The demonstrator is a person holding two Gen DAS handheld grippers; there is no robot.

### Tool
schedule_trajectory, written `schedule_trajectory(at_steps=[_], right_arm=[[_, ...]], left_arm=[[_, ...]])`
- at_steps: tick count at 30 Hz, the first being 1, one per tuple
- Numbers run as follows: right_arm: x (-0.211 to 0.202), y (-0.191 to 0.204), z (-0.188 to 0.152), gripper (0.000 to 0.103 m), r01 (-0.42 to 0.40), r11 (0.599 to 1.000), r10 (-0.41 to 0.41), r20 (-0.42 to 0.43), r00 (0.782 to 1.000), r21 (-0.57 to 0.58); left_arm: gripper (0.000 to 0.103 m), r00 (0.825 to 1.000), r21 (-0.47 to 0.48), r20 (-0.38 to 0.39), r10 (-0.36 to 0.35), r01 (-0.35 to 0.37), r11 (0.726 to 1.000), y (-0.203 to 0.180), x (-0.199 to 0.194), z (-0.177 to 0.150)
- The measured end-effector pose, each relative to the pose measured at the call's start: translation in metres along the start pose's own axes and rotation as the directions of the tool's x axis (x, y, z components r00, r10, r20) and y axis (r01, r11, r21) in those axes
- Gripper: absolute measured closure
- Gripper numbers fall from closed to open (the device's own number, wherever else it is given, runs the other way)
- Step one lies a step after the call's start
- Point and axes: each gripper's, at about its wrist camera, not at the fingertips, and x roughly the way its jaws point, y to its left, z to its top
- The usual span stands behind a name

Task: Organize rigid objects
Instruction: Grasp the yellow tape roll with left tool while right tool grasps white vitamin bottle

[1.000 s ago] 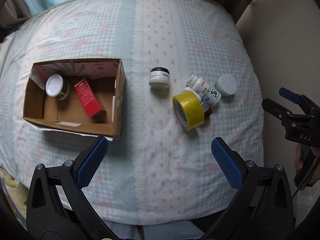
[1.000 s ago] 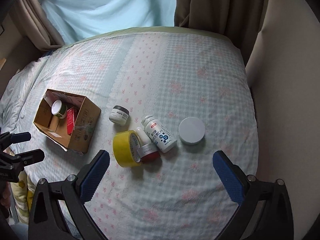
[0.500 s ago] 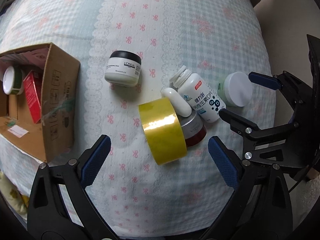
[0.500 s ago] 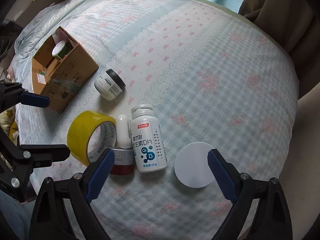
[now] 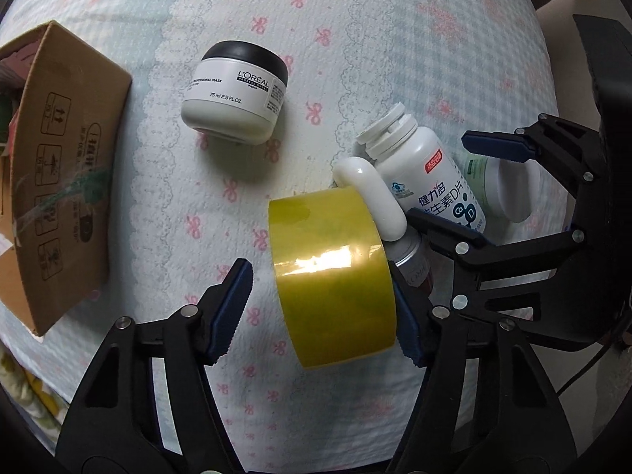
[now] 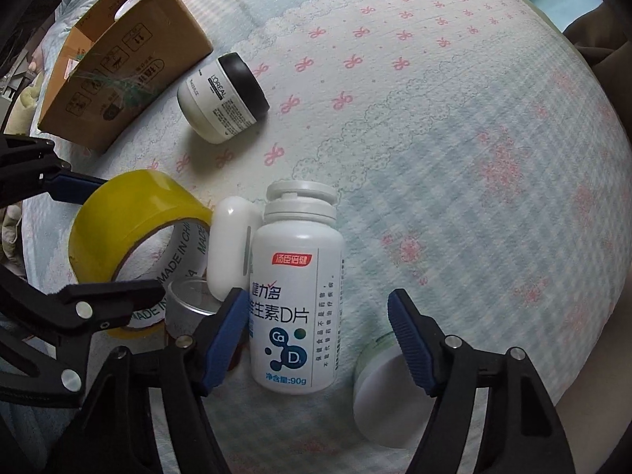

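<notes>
The yellow tape roll (image 5: 331,272) stands on edge on the bed (image 5: 395,39), between the left gripper's (image 5: 322,308) wide-spread fingers (image 5: 231,312). The vitamin bottle (image 6: 296,296) lies between the right gripper's (image 6: 316,339) wide fingers (image 6: 410,343). The cardboard box (image 6: 130,59) holds a white-lidded jar (image 6: 132,0).

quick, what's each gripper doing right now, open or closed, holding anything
Left gripper: open, straddling the yellow tape roll, not clamped.
Right gripper: open, fingers either side of the white vitamin bottle, holding nothing.

A bedroom at home — patterned bedspread (image 6: 454,126) underneath everything.
</notes>
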Motion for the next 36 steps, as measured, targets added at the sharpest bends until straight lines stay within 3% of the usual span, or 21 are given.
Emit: schedule_trajectory(at_steps=[3, 5, 6, 18, 29, 36], right_arm=[[0.015, -0.004, 0.009, 0.038, -0.052, 0.998, 0.055, -0.065, 0.996, 0.045], [0.024, 0.0, 0.012, 0.055, -0.073, 0.996, 0.076, -0.079, 0.994, 0.044], [0.027, 0.004, 0.014, 0.057, -0.084, 0.996, 0.087, -0.086, 0.992, 0.041], [0.015, 0.007, 0.001, 0.057, -0.022, 0.995, 0.027, -0.056, 0.998, 0.099], [-0.057, 0.006, -0.008, 0.057, -0.004, 0.959, -0.007, 0.039, 0.999, 0.285], [-0.13, 0.035, -0.023, 0.057, -0.007, 0.874, -0.041, 0.089, 0.995, 0.487]], left_arm=[[0.063, 1.0, 0.006, -0.013, -0.009, 0.009, 1.0, 0.0, 0.005, 0.0], [0.063, 1.0, 0.001, -0.008, -0.017, 0.017, 1.0, 0.001, 0.005, 0.001], [0.063, 1.0, 0.001, -0.005, -0.02, 0.02, 1.0, 0.002, 0.004, 0.0], [0.064, 1.0, 0.004, 0.015, -0.007, 0.007, 1.0, 0.018, -0.015, -0.009], [0.065, 0.995, 0.016, 0.103, -0.019, 0.017, 1.0, 0.035, -0.09, -0.018], [0.065, 0.988, 0.121, 0.151, -0.039, 0.021, 0.992, 0.025, -0.158, -0.02]])
